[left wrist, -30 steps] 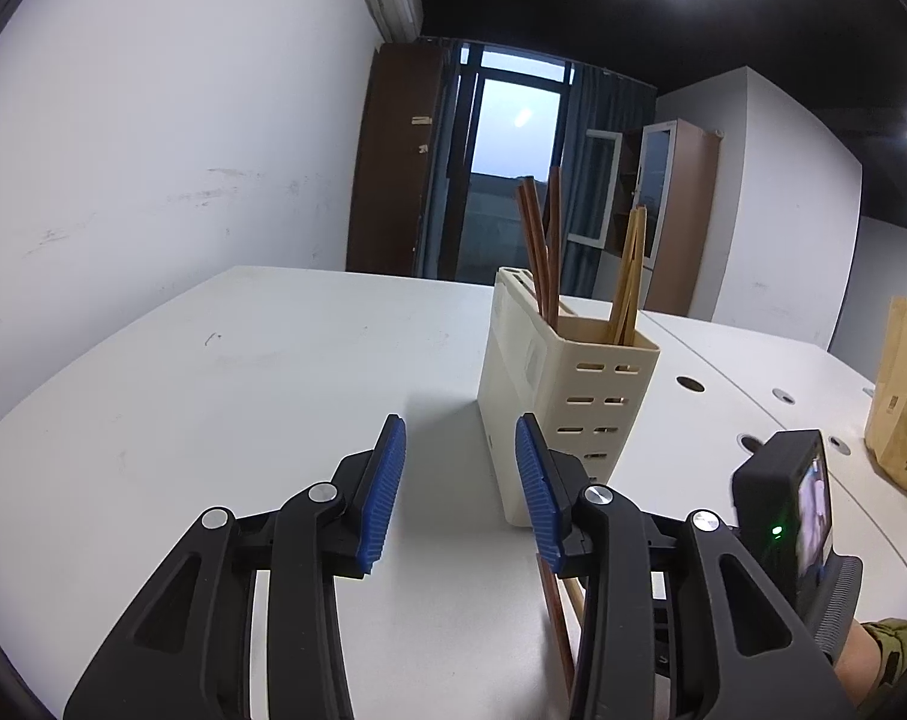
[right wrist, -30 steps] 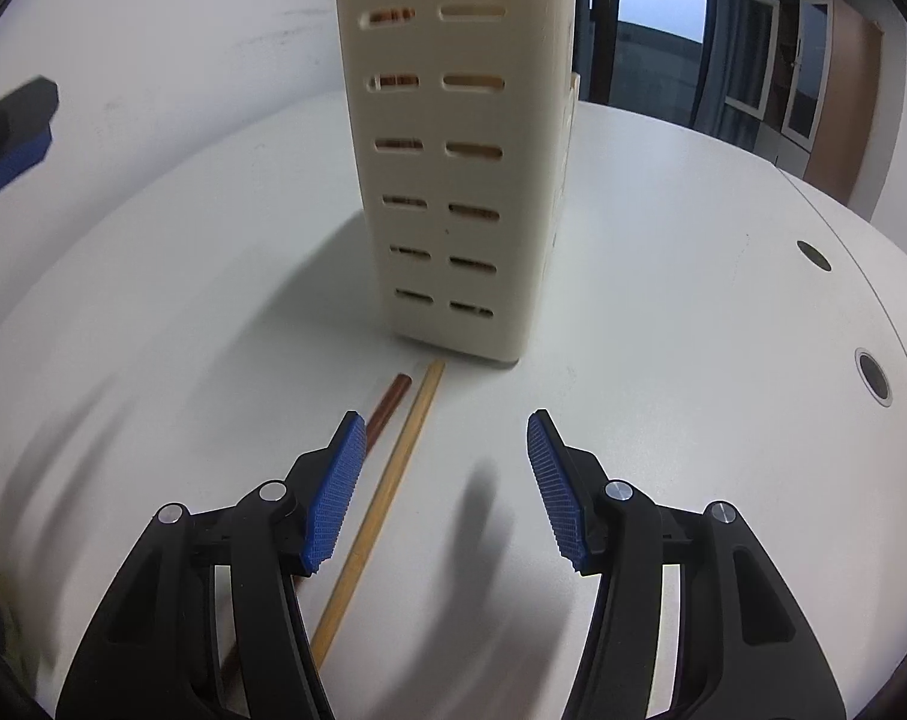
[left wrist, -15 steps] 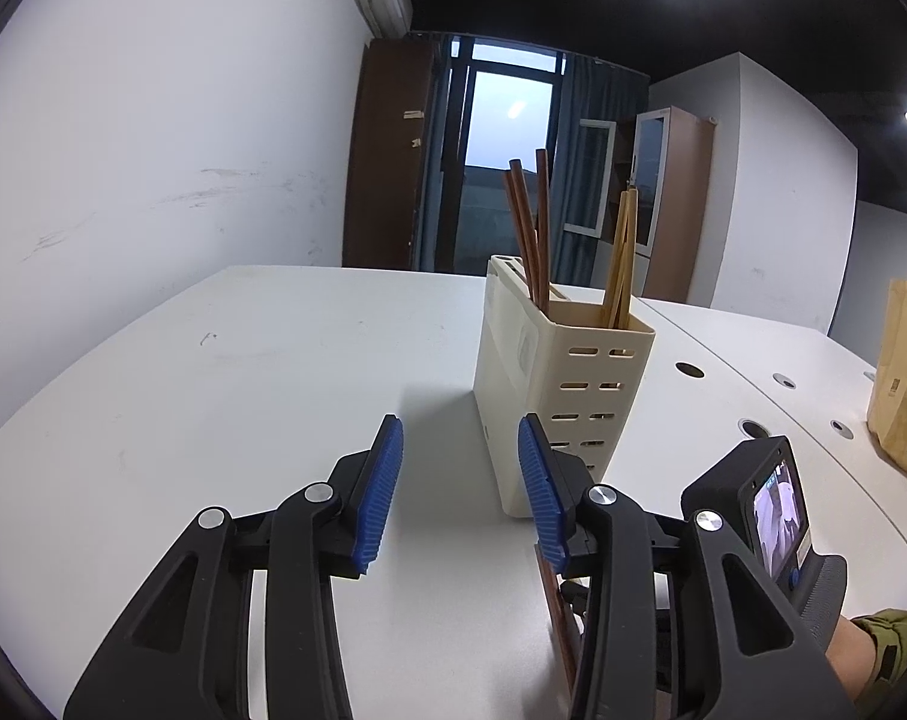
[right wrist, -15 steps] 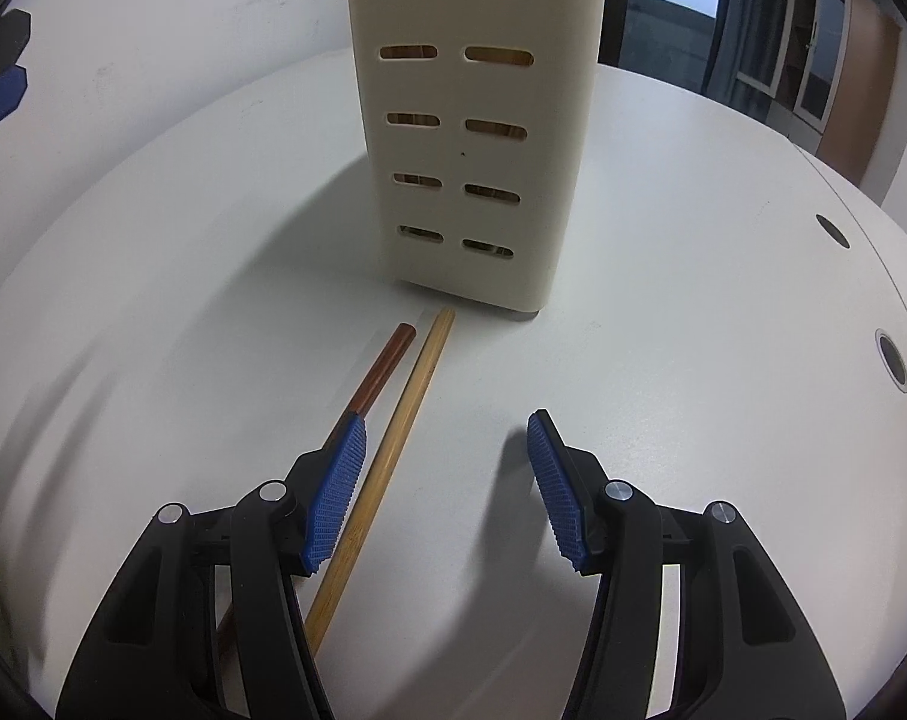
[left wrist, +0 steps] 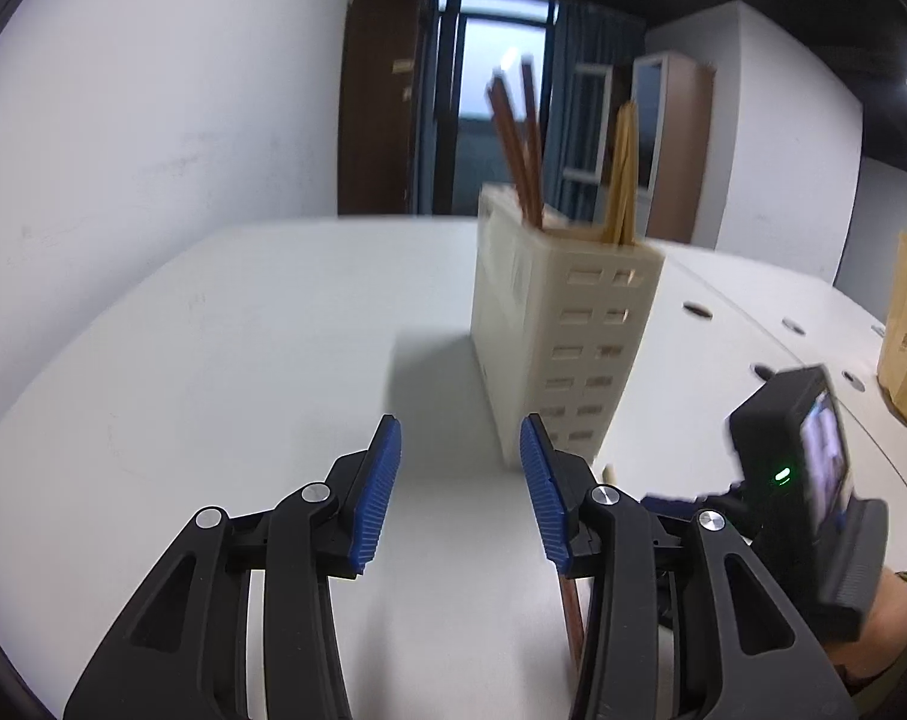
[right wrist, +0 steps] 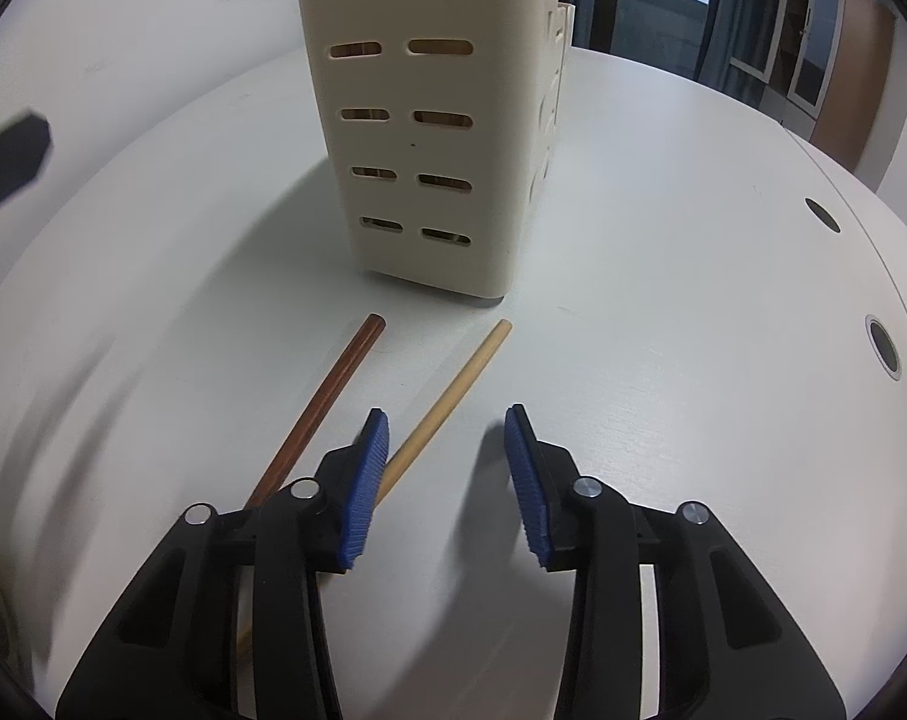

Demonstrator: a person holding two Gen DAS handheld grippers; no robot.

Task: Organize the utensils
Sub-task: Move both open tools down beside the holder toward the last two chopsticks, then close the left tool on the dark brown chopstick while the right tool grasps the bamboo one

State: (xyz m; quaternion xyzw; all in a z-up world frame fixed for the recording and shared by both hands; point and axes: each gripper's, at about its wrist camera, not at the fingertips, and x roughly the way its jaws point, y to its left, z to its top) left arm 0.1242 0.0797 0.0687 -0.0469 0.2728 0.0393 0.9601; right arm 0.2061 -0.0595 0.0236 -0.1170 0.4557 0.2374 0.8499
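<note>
A cream plastic utensil holder (right wrist: 429, 120) with rows of slots stands upright on the white table. Inside it, dark brown chopsticks (left wrist: 516, 144) and light bamboo chopsticks (left wrist: 621, 174) lean in separate compartments. In front of it, a dark brown chopstick (right wrist: 327, 402) and a light bamboo chopstick (right wrist: 453, 396) lie flat, near each other but apart.

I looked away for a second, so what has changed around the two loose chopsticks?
The right gripper has just been closing, its fingers straddling the pale chopstick, which has swung away from the brown chopstick. Nothing is gripped. The holder stayed put.
</note>
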